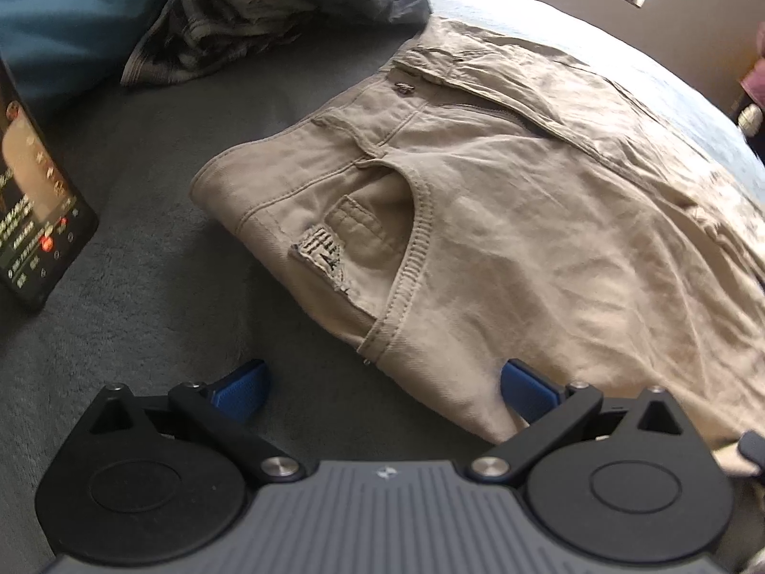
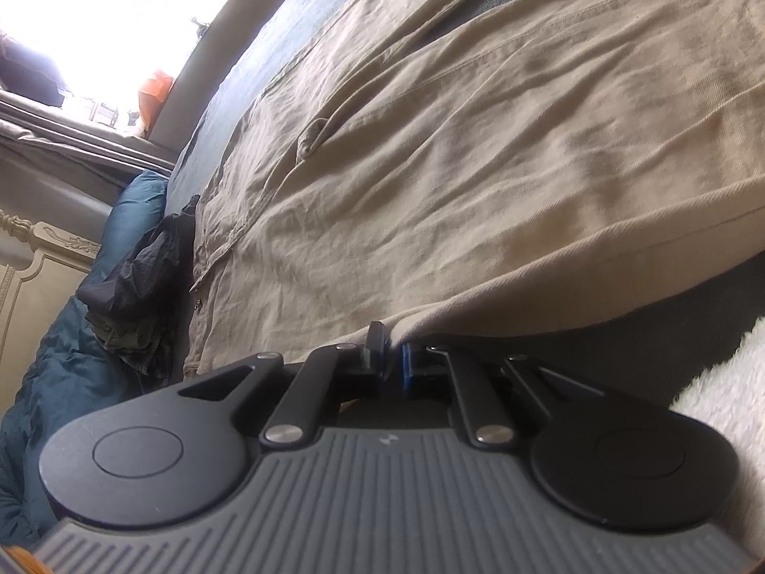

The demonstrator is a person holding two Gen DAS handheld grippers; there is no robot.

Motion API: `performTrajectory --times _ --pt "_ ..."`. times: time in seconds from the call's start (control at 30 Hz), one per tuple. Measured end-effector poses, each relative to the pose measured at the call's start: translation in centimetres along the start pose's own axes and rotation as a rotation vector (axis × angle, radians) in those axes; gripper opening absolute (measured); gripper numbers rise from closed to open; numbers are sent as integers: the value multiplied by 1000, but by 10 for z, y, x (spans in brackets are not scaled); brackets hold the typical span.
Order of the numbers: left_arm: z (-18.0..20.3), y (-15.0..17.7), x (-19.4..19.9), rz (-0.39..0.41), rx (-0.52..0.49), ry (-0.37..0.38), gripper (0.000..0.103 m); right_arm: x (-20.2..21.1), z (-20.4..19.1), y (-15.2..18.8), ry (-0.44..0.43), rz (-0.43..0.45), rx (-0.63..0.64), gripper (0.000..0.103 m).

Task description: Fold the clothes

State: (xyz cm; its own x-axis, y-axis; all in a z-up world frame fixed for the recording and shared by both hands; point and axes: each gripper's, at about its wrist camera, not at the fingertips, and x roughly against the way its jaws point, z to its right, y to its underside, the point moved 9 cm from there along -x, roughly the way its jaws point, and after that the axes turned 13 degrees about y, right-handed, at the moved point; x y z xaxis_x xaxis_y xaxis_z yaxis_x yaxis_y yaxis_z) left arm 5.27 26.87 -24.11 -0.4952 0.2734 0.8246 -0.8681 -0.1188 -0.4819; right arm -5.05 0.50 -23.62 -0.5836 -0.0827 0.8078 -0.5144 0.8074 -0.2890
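One pair of khaki trousers [image 1: 502, 220] on grey bedding [image 1: 143, 182], left gripper [image 1: 385, 390] spread apart, right gripper [image 2: 393, 354] clamped on trouser edge

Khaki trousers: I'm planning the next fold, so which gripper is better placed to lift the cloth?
Probably the right gripper: it is shut on the khaki trousers' edge. The left gripper stands open, gripping nothing.

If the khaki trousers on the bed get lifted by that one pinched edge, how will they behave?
The khaki trousers look floppy: wrinkled cloth, so they will likely drape and sag. The right tool pinches one edge only, so the rest probably drags across the grey blanket. The waistband looks thicker, likely heavier.
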Motion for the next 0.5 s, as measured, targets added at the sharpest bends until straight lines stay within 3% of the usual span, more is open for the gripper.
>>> performTrajectory --times 0.27,0.5 --pt "0 -3 2 10 -34 -7 103 -2 1 0 -11 -11 -6 6" --pt "-2 -5 17 89 -25 29 99 -3 2 0 -15 -13 -12 6"
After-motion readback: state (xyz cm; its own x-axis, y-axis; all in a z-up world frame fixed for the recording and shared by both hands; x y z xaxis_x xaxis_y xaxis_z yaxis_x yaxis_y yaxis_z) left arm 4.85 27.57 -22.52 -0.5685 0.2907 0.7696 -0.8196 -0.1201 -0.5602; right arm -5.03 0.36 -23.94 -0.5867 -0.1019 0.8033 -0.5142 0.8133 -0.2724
